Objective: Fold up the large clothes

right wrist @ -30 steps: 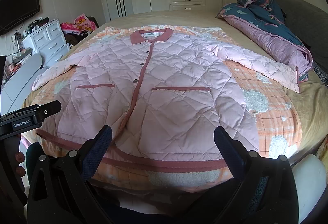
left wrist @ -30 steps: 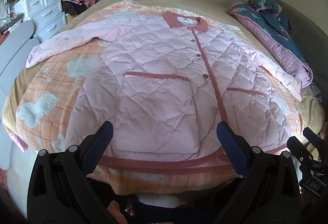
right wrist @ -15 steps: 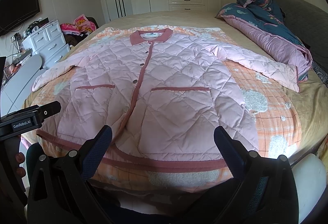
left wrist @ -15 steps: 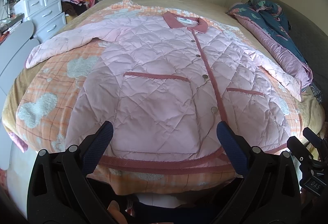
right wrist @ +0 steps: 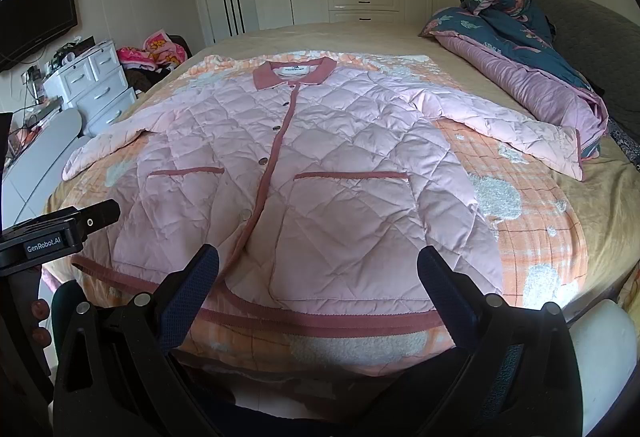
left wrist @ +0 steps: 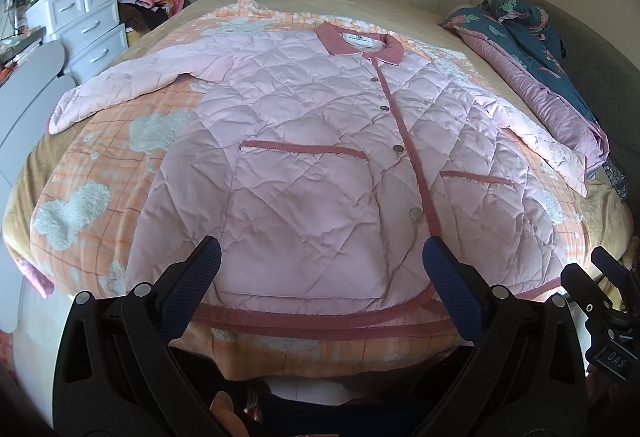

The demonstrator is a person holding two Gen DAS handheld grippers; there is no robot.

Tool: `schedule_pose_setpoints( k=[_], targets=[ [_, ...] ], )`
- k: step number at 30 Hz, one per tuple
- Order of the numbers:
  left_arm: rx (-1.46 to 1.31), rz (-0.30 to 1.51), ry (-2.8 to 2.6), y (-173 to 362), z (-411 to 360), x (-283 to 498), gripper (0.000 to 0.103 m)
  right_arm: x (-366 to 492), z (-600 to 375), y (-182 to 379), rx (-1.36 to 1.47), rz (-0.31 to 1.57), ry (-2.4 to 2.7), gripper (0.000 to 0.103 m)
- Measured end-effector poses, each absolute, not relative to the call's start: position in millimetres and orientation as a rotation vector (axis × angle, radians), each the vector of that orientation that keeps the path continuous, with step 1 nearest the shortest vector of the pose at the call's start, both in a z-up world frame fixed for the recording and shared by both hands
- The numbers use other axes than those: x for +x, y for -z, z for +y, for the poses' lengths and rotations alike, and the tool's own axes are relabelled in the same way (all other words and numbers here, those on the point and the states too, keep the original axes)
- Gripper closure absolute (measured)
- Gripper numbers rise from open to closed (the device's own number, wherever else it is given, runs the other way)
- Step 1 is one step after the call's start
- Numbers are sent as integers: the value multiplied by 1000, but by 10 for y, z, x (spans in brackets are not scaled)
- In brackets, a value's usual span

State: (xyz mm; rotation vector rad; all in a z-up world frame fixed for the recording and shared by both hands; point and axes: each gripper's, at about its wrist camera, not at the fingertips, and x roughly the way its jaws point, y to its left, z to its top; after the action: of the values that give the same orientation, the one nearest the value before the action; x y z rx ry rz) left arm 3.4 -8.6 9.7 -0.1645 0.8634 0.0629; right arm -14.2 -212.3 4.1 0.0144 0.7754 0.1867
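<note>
Sunlit bedroom, white wardrobes along the far wall: a pink quilted jacket lies face up and buttoned on the orange checked blanket that covers the bed, collar toward the far edge, dark-pink hem along the near edge, both sleeves spread out to the sides. I hold my left gripper and my right gripper just off the near edge of the bed, each with its jaws spread wide and nothing between them; neither touches the cloth. By my reading, folding has not yet begun and this is the approach to the first grasp. The next move calls for taking hold of the jacket at matching points, perhaps a sleeve or the hem corners, and the padded fabric looks thick enough to need a deep bite. A rumpled blue floral quilt is heaped along the right edge of the bed, close to the right cuff, and could crowd that fold. As for containers, a white chest of drawers stands at the left with its drawers shut, contents unseen; the jacket's patch pockets lie flat.
</note>
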Motion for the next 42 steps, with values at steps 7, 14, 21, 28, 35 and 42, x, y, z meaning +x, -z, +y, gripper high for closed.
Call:
schedule_pose_setpoints(
  k=[7, 14, 21, 28, 35, 42],
  targets=[
    [-166, 863, -62, -94, -84, 31, 8, -141, -2123, -39, 15, 776, -187, 4],
    [-160, 865, -62, -80, -103, 43, 8, -111, -2120, -34, 20, 787, -189, 4],
    [-144, 872, -59, -60, -139, 179, 8, 53, -2126, -54, 26, 797, -190, 4],
    [-147, 869, -64, -144, -78, 422, 8, 327, -2159, -122, 27, 809, -179, 4],
    [-161, 868, -70, -249, -87, 726, 8, 647, -2230, -251, 36, 791, -162, 4],
    [-152, 859, -73, -337, -164, 1048, 8, 998, -2285, -383, 50, 777, -145, 4]
  ],
)
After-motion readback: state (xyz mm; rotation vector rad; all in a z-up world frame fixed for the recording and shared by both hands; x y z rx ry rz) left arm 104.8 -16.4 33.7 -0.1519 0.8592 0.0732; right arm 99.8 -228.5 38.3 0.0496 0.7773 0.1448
